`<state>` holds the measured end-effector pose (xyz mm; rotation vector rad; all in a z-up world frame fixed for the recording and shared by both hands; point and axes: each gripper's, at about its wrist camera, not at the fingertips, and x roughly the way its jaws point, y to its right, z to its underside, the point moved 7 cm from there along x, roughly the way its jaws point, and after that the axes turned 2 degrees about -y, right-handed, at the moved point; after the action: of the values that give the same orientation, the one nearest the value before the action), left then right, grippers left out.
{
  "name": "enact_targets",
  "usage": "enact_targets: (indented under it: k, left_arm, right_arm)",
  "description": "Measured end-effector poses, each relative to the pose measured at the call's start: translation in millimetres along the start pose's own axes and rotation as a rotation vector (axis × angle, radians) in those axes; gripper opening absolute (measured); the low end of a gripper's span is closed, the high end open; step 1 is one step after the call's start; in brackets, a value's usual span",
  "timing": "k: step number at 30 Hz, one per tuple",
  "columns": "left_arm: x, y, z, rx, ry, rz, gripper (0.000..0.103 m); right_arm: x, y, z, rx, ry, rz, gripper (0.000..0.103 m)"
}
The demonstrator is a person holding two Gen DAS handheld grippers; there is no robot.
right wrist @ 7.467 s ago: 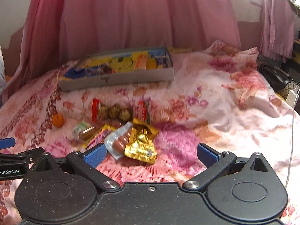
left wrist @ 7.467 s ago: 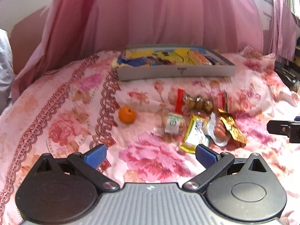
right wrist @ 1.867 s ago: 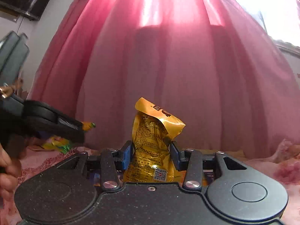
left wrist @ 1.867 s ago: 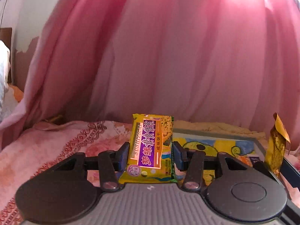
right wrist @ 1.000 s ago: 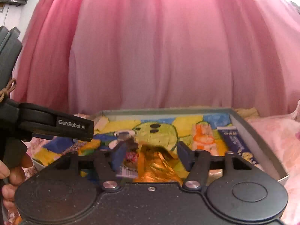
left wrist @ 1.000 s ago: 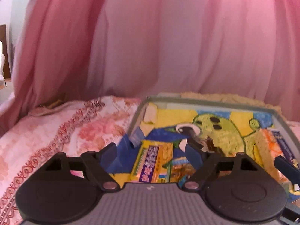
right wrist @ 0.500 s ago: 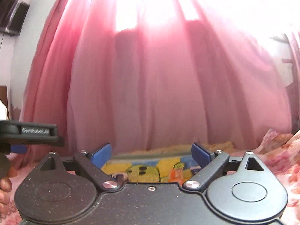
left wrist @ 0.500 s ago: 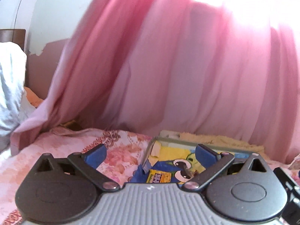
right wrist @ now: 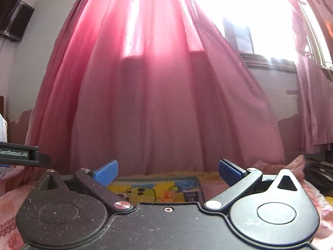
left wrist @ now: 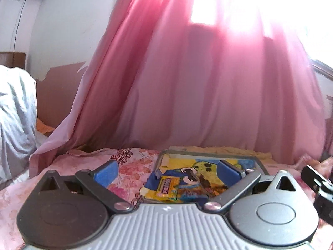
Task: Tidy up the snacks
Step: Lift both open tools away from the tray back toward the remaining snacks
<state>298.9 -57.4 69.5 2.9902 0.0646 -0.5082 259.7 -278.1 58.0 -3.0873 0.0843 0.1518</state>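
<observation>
Both tongs, left (left wrist: 167, 169) and right (right wrist: 168, 171), spread apart and empty above the bed (left wrist: 133, 166). One yellow snack packet (left wrist: 167, 188) lying inside the grey box (left wrist: 210, 153), near its left edge. Best swung back low toward the remaining snacks, out of view, clear of the box rim.

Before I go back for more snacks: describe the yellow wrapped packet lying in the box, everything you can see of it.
The yellow rectangular snack packet with the purple label lies flat, label up, in the shallow grey-rimmed box, near its front left corner on the cartoon-printed lining. The wrapper looks like glossy plastic film; the label's print is too small to read. It rests slightly askew, nothing gripping it: the left gripper hangs open above and short of it. The right wrist view does not show it.
</observation>
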Motion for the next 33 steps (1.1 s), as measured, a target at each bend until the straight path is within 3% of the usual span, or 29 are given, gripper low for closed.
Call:
enact_targets:
  k: [9,16,25,33]
  left_arm:
    - [-54.4,12.8,34.2,0.061,0.034,0.031,0.103]
    - [-86.7,9.1,65.3,0.067,0.011,0.019,0.103]
    - [-97.3,-13.1,95.3,0.053,-0.052,-0.005,0.103]
    - [-100.6,-31.4,134.0,0.057,-0.133,-0.020,0.103]
  right_arm:
    - [-54.9,11.8,17.7,0.030,-0.036,0.011,0.102]
    - [-89.2,16.4,30.8,0.028,-0.096,0.020,0.102]
    - [-114.5,16.0,55.0,0.029,-0.200,0.032,0.102]
    - [-121.3,-2.3,81.1,-0.062,-0.318,0.037,0.102]
